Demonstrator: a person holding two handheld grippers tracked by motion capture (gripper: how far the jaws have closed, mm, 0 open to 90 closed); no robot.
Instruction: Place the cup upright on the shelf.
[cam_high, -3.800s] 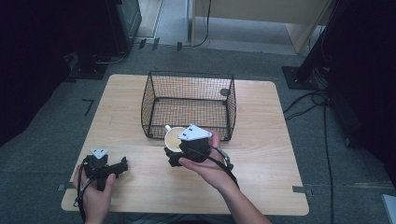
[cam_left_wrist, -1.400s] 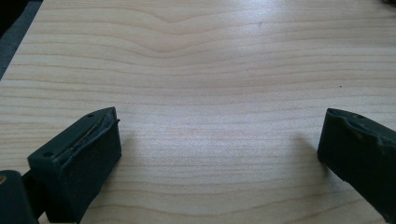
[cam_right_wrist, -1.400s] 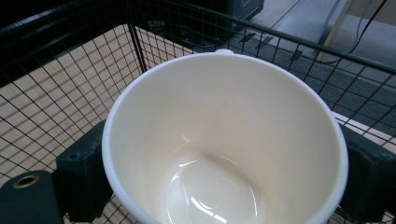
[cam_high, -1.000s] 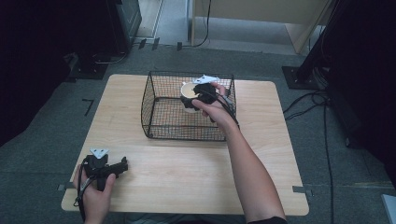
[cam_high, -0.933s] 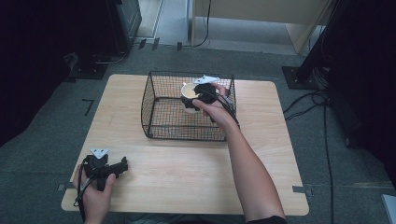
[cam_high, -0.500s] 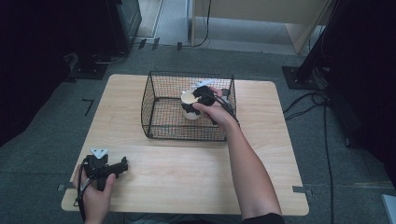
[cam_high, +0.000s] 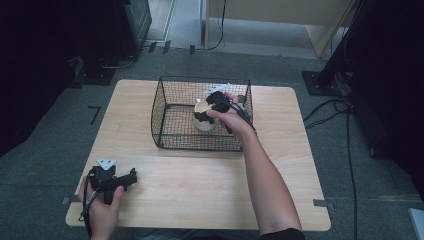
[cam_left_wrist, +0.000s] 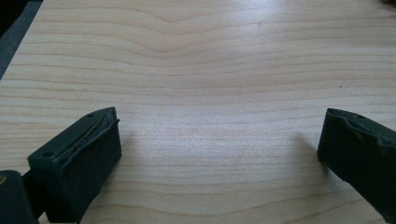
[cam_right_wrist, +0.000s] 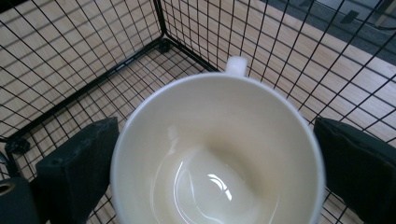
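One white mug (cam_right_wrist: 219, 154) is sitting between the jaws of the right gripper (cam_high: 212, 106), inside the black wire basket (cam_high: 170, 107). In the right gripper view the jaws are flanking the mug's rim on both sides; whether they are pressing the wall or standing just clear of it I cannot tell. The mug is upright, its mouth is facing the gripper's camera, and its glazed inside is holding nothing. Its handle (cam_right_wrist: 236, 66) is pointing away from the gripper, toward the basket's far mesh wall. Beneath and beyond the mug, the basket's wire floor is showing the wooden table (cam_high: 200, 190) through it. The left gripper (cam_high: 112, 180) is resting released near the table's front edge, well apart from the basket, its jaws spread wide over bare wood.
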